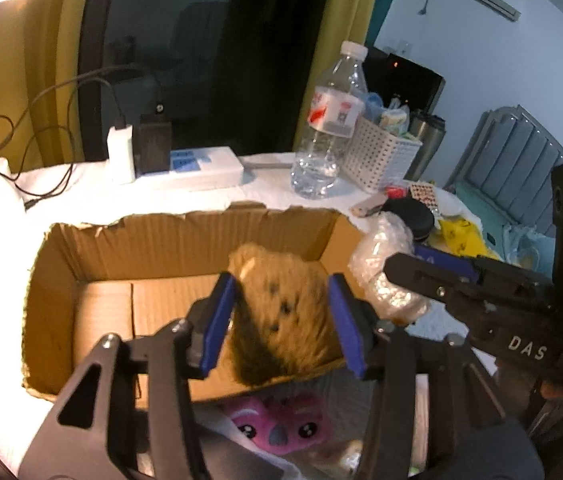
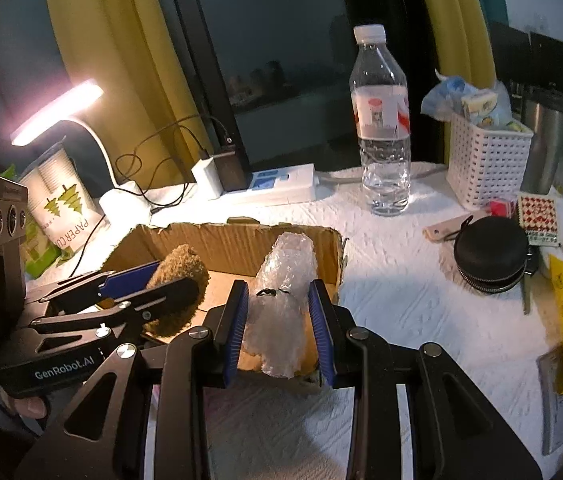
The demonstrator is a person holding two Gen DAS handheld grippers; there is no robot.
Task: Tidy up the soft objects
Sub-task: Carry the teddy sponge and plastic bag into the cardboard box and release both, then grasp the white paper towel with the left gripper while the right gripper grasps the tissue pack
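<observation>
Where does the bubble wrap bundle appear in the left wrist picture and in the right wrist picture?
Left wrist view: the bubble wrap bundle is right of centre, beside the right wall of the cardboard box, held by the right gripper.
Right wrist view: the bundle is at lower centre, between the blue fingers, over the box's near right corner.
Shared landmark: the water bottle behind the box.
</observation>
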